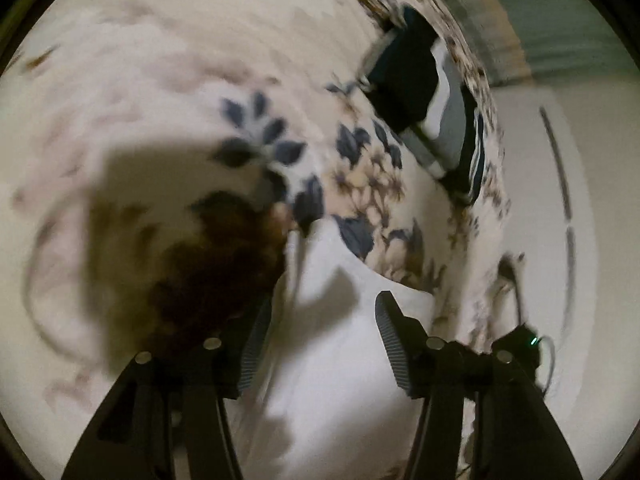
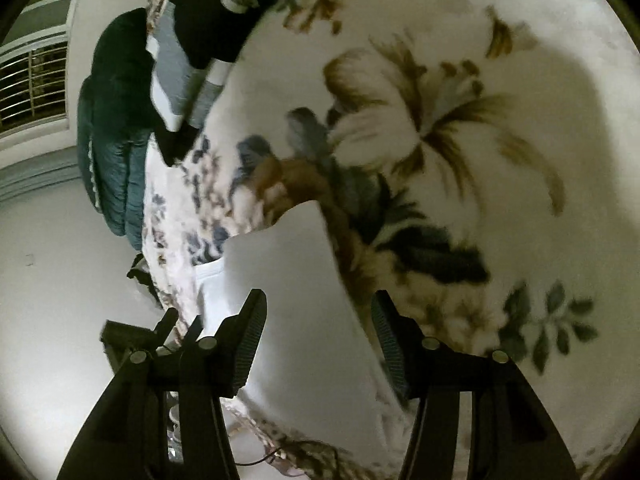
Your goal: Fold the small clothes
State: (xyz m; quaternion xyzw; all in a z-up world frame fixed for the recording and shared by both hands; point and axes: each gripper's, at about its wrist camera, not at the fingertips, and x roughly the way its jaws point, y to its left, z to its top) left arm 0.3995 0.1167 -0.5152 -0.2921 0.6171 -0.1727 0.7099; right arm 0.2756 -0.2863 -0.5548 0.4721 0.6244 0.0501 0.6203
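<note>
A small white garment [image 1: 336,344] lies on the floral blanket [image 1: 160,100], near the bed's edge. My left gripper [image 1: 320,312] is open, its fingers standing either side of the garment just above it. In the right wrist view the same white garment [image 2: 304,304] lies partly folded, with a straight edge on its right. My right gripper [image 2: 318,308] is open over it, holding nothing. Both views are blurred by motion.
A pile of dark navy, grey and white clothes [image 1: 424,96] lies further along the blanket, also seen in the right wrist view [image 2: 200,28]. A dark teal quilted item [image 2: 112,128] hangs at the bed's edge. A white floor [image 2: 60,260] lies beside the bed.
</note>
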